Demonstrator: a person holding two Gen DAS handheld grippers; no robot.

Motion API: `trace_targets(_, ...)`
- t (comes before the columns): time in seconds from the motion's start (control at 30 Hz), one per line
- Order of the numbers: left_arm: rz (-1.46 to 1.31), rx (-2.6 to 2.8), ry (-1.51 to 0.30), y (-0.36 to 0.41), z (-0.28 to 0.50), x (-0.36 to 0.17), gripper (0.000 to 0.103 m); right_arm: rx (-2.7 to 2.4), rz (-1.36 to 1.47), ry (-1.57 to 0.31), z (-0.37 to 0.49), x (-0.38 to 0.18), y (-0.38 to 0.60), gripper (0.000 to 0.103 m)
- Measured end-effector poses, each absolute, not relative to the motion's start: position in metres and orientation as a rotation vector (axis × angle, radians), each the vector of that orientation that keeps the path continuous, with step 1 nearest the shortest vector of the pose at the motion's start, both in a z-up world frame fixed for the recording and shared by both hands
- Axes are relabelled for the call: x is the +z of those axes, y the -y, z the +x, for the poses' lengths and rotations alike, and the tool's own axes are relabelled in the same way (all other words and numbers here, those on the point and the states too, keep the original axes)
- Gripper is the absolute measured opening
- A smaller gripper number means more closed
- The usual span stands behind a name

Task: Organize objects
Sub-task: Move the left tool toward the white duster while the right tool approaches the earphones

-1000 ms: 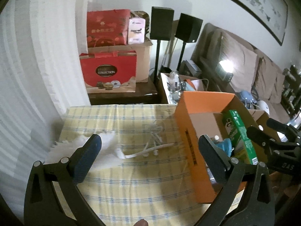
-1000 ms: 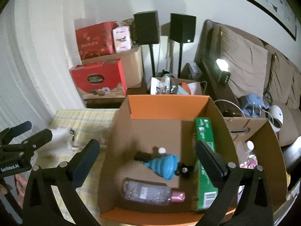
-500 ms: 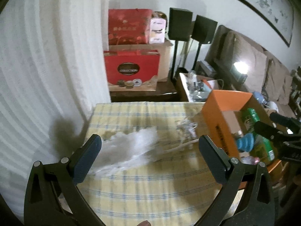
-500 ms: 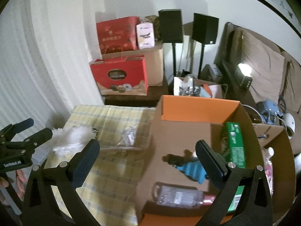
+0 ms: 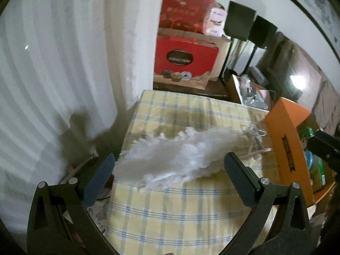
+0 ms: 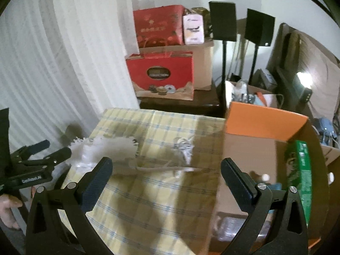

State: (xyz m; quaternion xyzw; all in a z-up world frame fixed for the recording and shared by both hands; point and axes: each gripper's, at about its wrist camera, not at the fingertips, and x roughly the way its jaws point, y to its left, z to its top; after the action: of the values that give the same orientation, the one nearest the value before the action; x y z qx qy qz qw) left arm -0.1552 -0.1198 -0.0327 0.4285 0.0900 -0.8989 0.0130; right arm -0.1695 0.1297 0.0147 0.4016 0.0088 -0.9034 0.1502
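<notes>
Yellow checked cloth is covering the bench [image 5: 170,208], which is sitting beside a white curtain [image 5: 53,74] in a dim living room. I am holding both tools low over its near edge, and each is showing its jaws spread wide with nothing between them: the left gripper [image 5: 170,177] is facing a white feather duster [image 5: 180,157], and the right gripper [image 6: 166,179] is looking across the cloth toward an orange cardboard box [image 6: 265,123]. The duster is lying on its side near the bench's left edge, its fluffy head pointing toward the curtain and its thin pale handle [image 6: 165,168] running toward the box. A small tangle of white cord [image 6: 183,148] is resting just beyond the handle. I am judging the duster to be very light, with a soft head that would squash and slip, so the stiff handle is looking like the better place to pinch. The cord seems limp and likely to dangle or snag. Inside the box, at the bench's right side, a green carton [image 6: 299,170] is standing against the wall and other items are too dark to name. Behind the bench, red gift boxes [image 6: 161,76] are stacked on a dark cabinet, two black speakers [image 6: 223,21] are standing on poles, and a sofa is catching lamplight.
</notes>
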Motion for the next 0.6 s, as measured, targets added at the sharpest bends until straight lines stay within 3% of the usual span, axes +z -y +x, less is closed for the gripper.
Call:
trace_targets(0.27, 1.379, -2.753, -0.371, 0.15, -0.165, -0.06, 0.102, -2.5, 1.201, -0.043, -0.188, -0.015, -0.093, 0.102)
trace_targets(0.6, 1.478, -2.72, -0.41, 0.157, -0.174, -0.094, 0.102, -2.408, 1.299, -0.143, -0.207, -0.06, -0.06, 0.089)
